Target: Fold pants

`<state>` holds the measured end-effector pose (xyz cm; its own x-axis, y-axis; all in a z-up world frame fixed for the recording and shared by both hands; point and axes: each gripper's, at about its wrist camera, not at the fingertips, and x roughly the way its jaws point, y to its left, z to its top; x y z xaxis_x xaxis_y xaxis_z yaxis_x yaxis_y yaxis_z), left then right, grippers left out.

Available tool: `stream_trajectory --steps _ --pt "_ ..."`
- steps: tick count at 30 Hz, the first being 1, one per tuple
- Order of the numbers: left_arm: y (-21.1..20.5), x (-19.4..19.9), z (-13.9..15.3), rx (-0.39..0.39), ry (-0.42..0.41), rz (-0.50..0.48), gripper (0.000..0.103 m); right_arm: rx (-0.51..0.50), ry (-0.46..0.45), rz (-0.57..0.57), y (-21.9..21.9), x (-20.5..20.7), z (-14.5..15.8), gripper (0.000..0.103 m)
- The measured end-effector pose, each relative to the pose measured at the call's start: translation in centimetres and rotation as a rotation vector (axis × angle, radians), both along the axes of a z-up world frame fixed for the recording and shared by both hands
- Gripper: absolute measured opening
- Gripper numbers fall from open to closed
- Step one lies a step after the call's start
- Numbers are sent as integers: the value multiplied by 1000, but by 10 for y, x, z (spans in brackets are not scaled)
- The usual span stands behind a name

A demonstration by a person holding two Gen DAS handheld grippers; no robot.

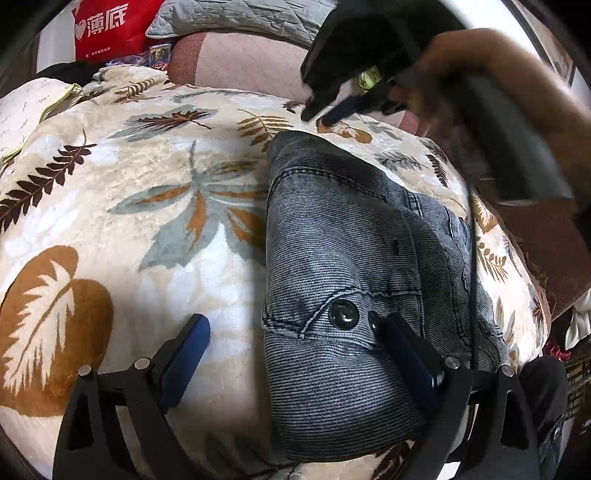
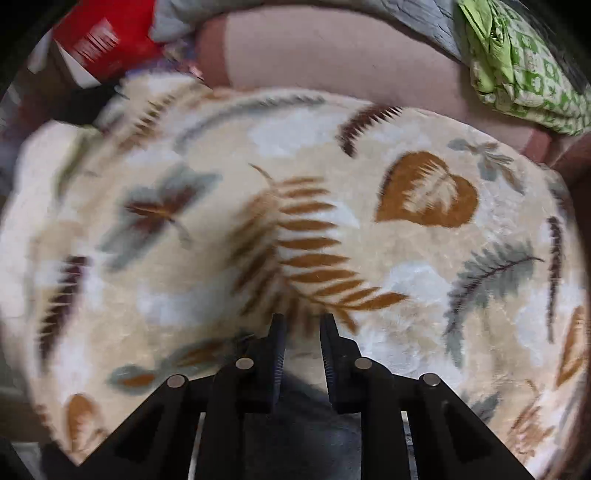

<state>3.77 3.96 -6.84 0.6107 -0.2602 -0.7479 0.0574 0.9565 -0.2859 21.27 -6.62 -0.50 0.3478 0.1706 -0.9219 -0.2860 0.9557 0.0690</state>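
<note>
Folded grey jeans [image 1: 343, 280] lie on leaf-print blanket [image 1: 147, 206]. Left tongs [image 1: 295, 332] spread wide, straddling the jeans' near edge by the button [image 1: 344, 314]. Right tongs [image 2: 302, 325] slightly apart, holding nothing, past jeans' far end.

leaf-print blanket [image 1: 129, 206] spread flat; red bag [image 1: 110, 26], green patterned cloth [image 2: 524, 70] behind.
</note>
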Motion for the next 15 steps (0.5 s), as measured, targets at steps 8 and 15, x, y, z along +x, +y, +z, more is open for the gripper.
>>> stream_trajectory --steps 8,15 --pt "1 0 -1 0 -7 6 95 184 200 78 -14 -40 -32 22" --pt "2 -4 0 -3 -17 12 95 245 85 36 -44 -62 -5 22"
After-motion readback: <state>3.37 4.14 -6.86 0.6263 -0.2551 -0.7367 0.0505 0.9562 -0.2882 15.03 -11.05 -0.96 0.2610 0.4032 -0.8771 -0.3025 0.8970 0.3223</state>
